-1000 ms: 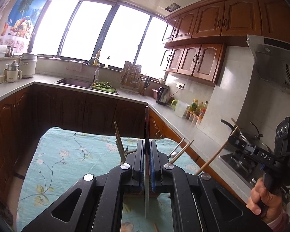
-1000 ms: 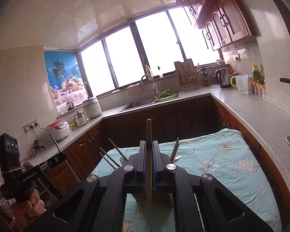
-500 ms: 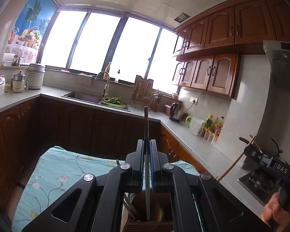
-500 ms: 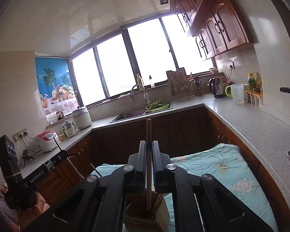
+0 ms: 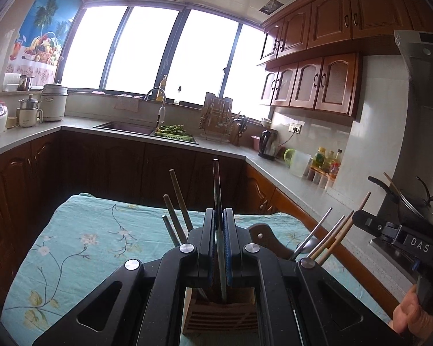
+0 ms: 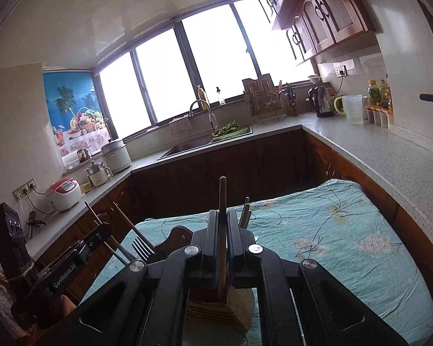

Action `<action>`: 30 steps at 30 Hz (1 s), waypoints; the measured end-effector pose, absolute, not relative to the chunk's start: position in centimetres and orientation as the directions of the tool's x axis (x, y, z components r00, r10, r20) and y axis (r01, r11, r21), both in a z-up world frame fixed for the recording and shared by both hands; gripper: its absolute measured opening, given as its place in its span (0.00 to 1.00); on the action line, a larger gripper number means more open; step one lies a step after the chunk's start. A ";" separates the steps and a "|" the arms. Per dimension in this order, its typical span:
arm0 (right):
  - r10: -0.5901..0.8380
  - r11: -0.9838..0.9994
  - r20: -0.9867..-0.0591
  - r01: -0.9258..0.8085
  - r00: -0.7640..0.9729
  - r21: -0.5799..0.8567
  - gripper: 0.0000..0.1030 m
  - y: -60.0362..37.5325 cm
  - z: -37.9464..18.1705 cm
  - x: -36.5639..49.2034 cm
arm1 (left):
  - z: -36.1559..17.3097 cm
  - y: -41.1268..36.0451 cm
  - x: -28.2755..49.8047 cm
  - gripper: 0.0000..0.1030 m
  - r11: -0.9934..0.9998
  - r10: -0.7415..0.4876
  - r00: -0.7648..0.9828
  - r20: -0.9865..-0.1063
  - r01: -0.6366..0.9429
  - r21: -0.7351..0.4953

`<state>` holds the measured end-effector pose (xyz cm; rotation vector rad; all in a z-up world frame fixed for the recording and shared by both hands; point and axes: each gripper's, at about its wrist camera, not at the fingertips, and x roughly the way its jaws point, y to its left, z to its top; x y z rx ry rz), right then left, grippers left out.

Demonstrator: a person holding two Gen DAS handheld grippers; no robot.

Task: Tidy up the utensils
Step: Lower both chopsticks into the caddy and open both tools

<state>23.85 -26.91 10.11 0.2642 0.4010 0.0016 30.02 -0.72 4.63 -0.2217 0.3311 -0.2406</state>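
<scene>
Kitchen counter [image 6: 389, 155] of pale stone is seen wrapping round dark wooden cabinets, with a table under a teal floral cloth [image 5: 80, 239] in the foreground. A slatted wooden utensil holder [image 5: 220, 315] stands on the cloth, directly beneath both grippers; chopsticks, a fork [image 6: 141, 249] and other handles lean out of it. The left gripper [image 5: 220, 239] is aimed slightly downward over the holder, its jaws closed on a thin, dark-tipped utensil [image 5: 216, 190] held upright, whose lower end reaches down into the holder. The right gripper [image 6: 222, 240] is likewise tilted down, jaws clamped on an upright wooden stick [image 6: 222, 199] whose lower end meets the holder's top. A hand [image 5: 412, 314] gripping the right gripper's handle is visible at the left view's lower right edge.
</scene>
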 end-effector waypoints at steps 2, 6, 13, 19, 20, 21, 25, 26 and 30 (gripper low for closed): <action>0.055 0.964 -0.399 0.056 0.915 0.262 0.05 -27.0 9.5 23.9 | 4.1 -0.5 30.2 0.04 0.945 -0.273 0.912 -0.305 0.195 -0.262; 0.058 0.961 -0.431 0.066 0.901 0.267 0.05 -27.1 8.3 24.2 | 4.3 1.0 30.4 0.04 0.942 -0.277 0.901 -0.333 0.187 -0.279; 0.052 0.961 -0.440 0.075 0.896 0.267 0.05 -27.2 8.3 24.4 | 5.5 1.8 30.6 0.04 0.941 -0.285 0.893 -0.348 0.193 -0.278; 0.053 0.958 -0.443 0.080 0.895 0.277 0.05 -27.2 8.2 24.4 | 5.7 2.3 30.7 0.04 0.940 -0.288 0.892 -0.349 0.194 -0.281; 0.058 0.956 -0.443 0.078 0.895 0.284 0.05 -27.3 8.2 24.4 | 5.9 2.4 30.8 0.04 0.940 -0.288 0.892 -0.350 0.194 -0.280; 0.061 0.955 -0.444 0.077 0.894 0.288 0.05 -27.4 8.2 24.5 | 5.6 2.4 30.6 0.05 0.941 -0.286 0.891 -0.351 0.192 -0.279; 0.083 0.945 -0.447 0.072 0.890 0.320 0.14 -27.9 8.0 24.5 | 5.6 2.4 30.3 0.05 0.939 -0.291 0.885 -0.364 0.190 -0.287; 0.087 0.942 -0.446 0.071 0.891 0.327 0.19 -28.0 8.1 24.5 | 5.5 2.3 30.1 0.05 0.939 -0.290 0.885 -0.364 0.189 -0.289; 0.097 0.933 -0.417 0.064 0.904 0.355 0.32 -28.4 8.6 23.5 | 5.6 2.2 29.2 0.08 0.940 -0.284 0.889 -0.358 0.184 -0.288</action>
